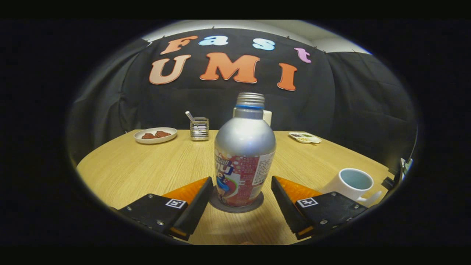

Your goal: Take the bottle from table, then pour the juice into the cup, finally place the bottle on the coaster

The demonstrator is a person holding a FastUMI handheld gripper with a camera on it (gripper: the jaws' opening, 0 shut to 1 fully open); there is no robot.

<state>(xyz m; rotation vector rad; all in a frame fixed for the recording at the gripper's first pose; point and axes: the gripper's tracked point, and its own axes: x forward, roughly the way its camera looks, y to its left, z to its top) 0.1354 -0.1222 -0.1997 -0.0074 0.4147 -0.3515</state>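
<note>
1. The gripper [242,189] is spread wide with nothing in its grasp; its two fingers flank the bottle with a gap on each side.
2. The bottle [244,154] stands upright on the round grey coaster [236,207], between the fingertips, on the wooden table [147,165].
3. A white cup [352,184] sits just beyond the right finger.
4. Farther back are a plate of food [155,135], a small wire holder [199,129] and a small tray [304,137].
5. A white container [267,117] stands behind the bottle.
</note>
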